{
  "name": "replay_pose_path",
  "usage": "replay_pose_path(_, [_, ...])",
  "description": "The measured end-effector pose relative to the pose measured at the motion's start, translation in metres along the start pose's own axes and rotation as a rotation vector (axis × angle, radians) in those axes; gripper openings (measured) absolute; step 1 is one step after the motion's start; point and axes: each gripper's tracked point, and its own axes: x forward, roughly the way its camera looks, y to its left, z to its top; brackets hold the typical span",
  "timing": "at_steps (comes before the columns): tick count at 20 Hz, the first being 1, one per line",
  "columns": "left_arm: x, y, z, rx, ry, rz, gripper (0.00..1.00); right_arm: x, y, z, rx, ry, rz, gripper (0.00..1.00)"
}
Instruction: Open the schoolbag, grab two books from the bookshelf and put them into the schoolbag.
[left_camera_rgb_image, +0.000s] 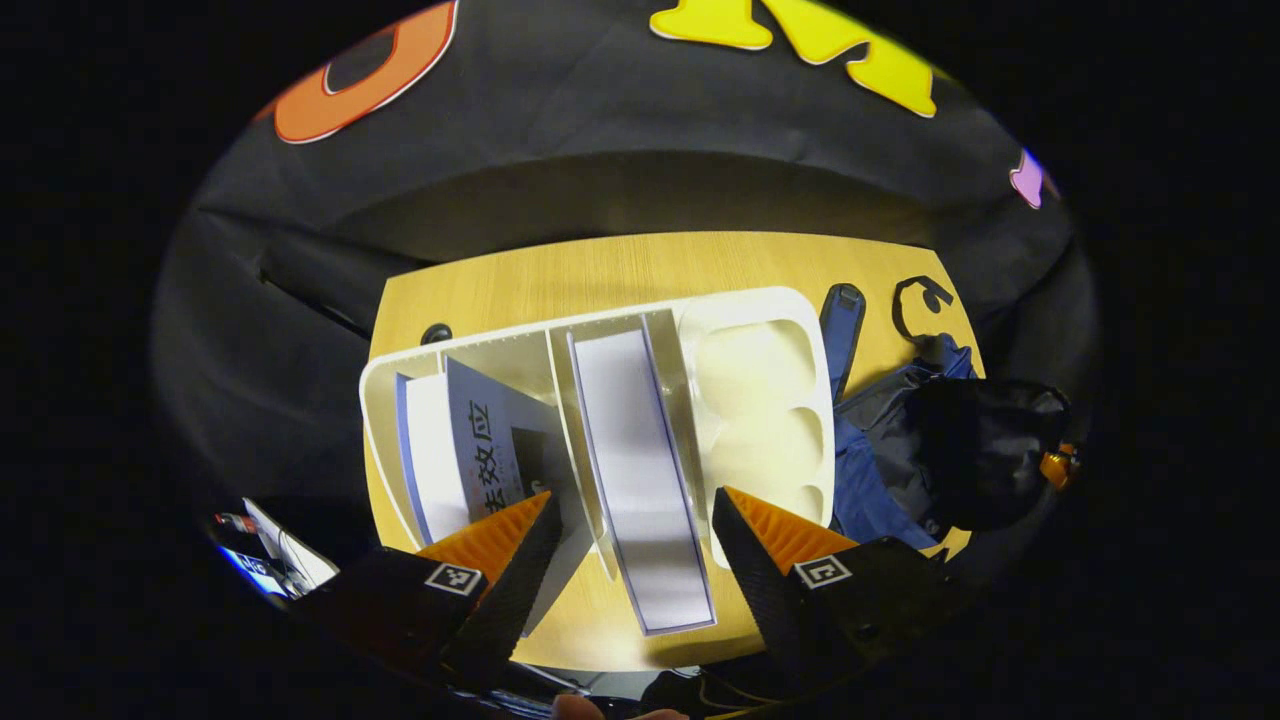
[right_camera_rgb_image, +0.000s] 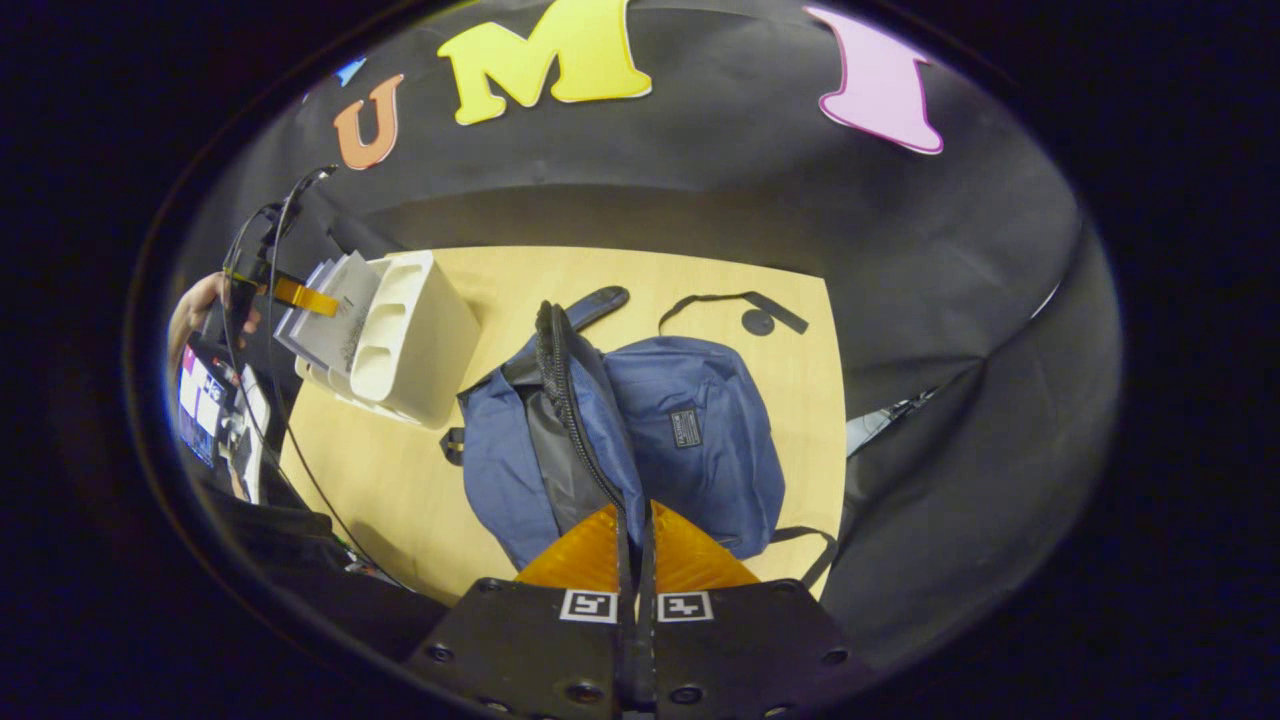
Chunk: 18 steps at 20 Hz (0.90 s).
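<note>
A white bookshelf (left_camera_rgb_image: 760, 380) lies on the wooden table (left_camera_rgb_image: 600, 265) with its slots facing me. A white book with blue edges (left_camera_rgb_image: 630, 420) stands in the middle slot. A grey-covered book (left_camera_rgb_image: 485, 435) leans in the left slot. My left gripper (left_camera_rgb_image: 634, 494) is open, one finger on each side of the white book, not touching it. The blue schoolbag (right_camera_rgb_image: 700, 440) lies to the right of the bookshelf (right_camera_rgb_image: 420, 340). My right gripper (right_camera_rgb_image: 635, 520) is shut on the bag's zipper edge (right_camera_rgb_image: 560, 380), holding the opening up. The left gripper (right_camera_rgb_image: 300, 295) hovers at the books.
A shoulder strap (left_camera_rgb_image: 840, 320) and a black strap (right_camera_rgb_image: 740, 300) trail across the table behind the bag. A hand (right_camera_rgb_image: 200, 310), cables and a lit screen (right_camera_rgb_image: 210, 400) sit off the table's left edge. Bare wood (right_camera_rgb_image: 370, 470) lies in front of the bookshelf.
</note>
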Motion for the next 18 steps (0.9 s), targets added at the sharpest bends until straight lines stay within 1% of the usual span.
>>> replay_pose_path(2, [0.007,0.0,-0.004,-0.033,0.035,-0.01,0.96,0.002,0.001,-0.001,0.001,0.007,0.004,0.0])
replay_pose_path(4, [0.01,0.001,-0.005,-0.044,0.056,-0.003,0.94,0.002,0.002,-0.001,-0.004,0.006,0.006,0.0])
replay_pose_path(6, [0.011,0.003,-0.006,-0.045,0.067,0.007,0.87,0.002,0.003,-0.002,-0.006,0.006,0.008,0.0])
replay_pose_path(7, [0.013,0.002,-0.006,-0.046,0.077,0.005,0.8,0.002,0.003,-0.002,-0.006,0.007,0.009,0.0])
replay_pose_path(8, [0.013,0.001,-0.008,-0.052,0.089,0.002,0.76,0.002,0.002,-0.003,-0.006,0.008,0.008,0.0])
replay_pose_path(10, [0.014,-0.001,-0.014,-0.075,0.121,-0.002,0.65,0.003,0.002,-0.003,-0.004,0.011,0.007,0.0])
replay_pose_path(11, [0.014,0.0,-0.015,-0.084,0.128,0.003,0.52,0.003,0.003,-0.003,-0.006,0.012,0.006,0.0])
replay_pose_path(12, [0.012,0.002,-0.017,-0.088,0.132,0.005,0.56,0.003,0.004,-0.002,-0.006,0.01,0.008,0.0])
replay_pose_path(13, [0.011,0.002,-0.018,-0.092,0.127,-0.002,0.47,0.003,0.005,-0.001,-0.006,0.009,0.009,0.0])
replay_pose_path(14, [0.006,0.001,-0.019,-0.098,0.121,-0.008,0.52,0.004,0.006,-0.003,-0.004,0.011,0.01,0.0])
replay_pose_path(15, [0.001,0.002,-0.022,-0.1,0.116,-0.008,0.51,0.003,0.007,-0.002,-0.002,0.013,0.011,0.0])
replay_pose_path(16, [-0.008,0.002,-0.024,-0.092,0.11,-0.008,0.41,0.004,0.008,-0.003,-0.005,0.015,0.01,0.0])
replay_pose_path(17, [-0.017,0.006,-0.027,-0.084,0.1,-0.004,0.45,0.003,0.009,-0.003,-0.01,0.013,0.009,0.0])
replay_pose_path(18, [-0.028,0.008,-0.029,-0.074,0.083,0.0,0.45,0.003,0.01,-0.003,-0.017,0.011,0.006,0.0])
